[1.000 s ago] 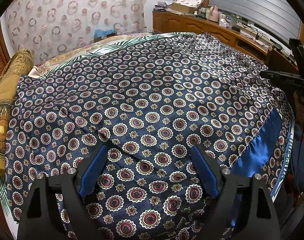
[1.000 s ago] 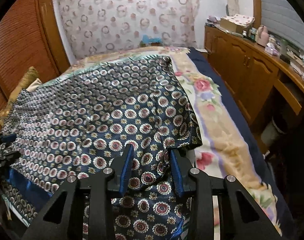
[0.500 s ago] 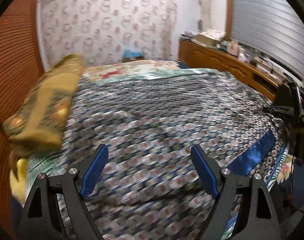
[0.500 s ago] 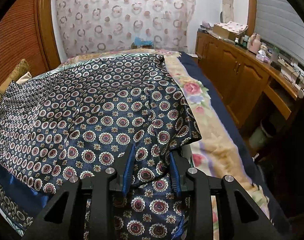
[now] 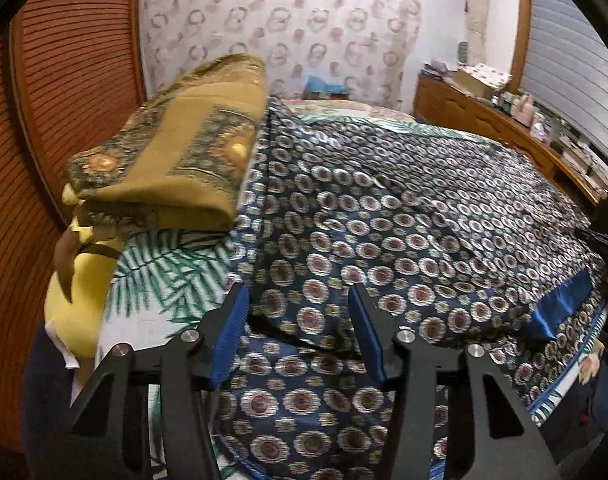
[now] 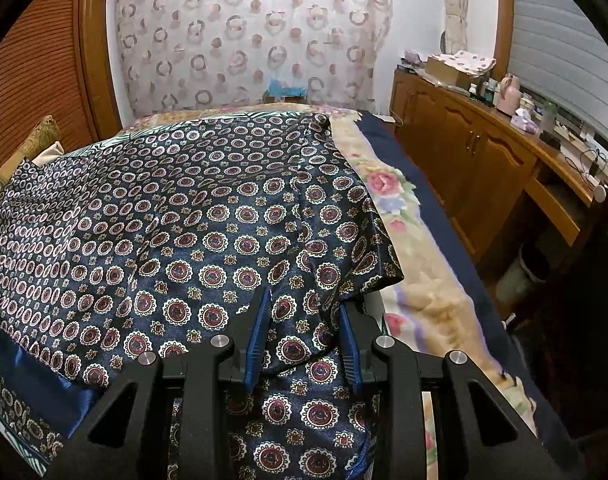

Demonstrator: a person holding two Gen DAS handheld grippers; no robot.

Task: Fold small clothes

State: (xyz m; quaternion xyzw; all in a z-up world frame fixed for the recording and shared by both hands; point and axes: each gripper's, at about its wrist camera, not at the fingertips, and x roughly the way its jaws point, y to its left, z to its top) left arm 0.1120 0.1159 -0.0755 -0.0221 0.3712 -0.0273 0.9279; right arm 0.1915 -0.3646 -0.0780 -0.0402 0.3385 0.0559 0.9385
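Note:
A large navy satin cloth with round medallion print (image 5: 404, 216) lies spread over the bed; it also fills the right wrist view (image 6: 183, 216). A plain blue band (image 5: 560, 308) runs along its near edge. My left gripper (image 5: 299, 312) is partly open over the cloth's left near corner, its blue pads on either side of a fold. My right gripper (image 6: 304, 320) is shut on a bunched fold at the cloth's right near corner.
A folded mustard blanket (image 5: 171, 152) lies on the bed at the left, above a yellow pillow (image 5: 79, 296) and a palm-leaf sheet (image 5: 159, 280). A floral bedspread (image 6: 420, 288) shows at the right. A wooden cabinet (image 6: 476, 164) lines the right wall.
My left gripper has swung left to the cloth's left near corner and its jaws have narrowed. My right gripper has kept its hold and lifted slightly.

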